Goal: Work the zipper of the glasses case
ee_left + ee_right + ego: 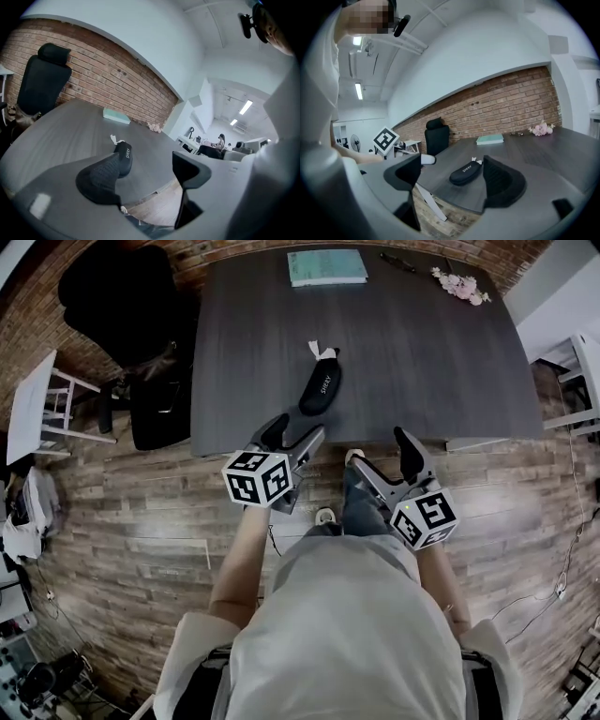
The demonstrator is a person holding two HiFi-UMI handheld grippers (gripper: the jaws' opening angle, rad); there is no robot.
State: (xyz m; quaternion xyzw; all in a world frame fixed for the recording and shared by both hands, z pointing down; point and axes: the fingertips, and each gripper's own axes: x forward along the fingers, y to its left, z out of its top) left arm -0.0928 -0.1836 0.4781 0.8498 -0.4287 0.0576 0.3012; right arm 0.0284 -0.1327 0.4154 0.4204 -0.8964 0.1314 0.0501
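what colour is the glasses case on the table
The glasses case is black; it shows best in the right gripper view.

The worktop (422, 362) is viewed steeply from overhead in the head view, and low from its near edge, toward the brick wall (511, 101), in both gripper views; the glasses case (321, 388) is shared.

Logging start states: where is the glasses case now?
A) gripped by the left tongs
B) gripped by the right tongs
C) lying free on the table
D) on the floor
C: the glasses case lies on the table, with the left tongs and right tongs open, short of it.
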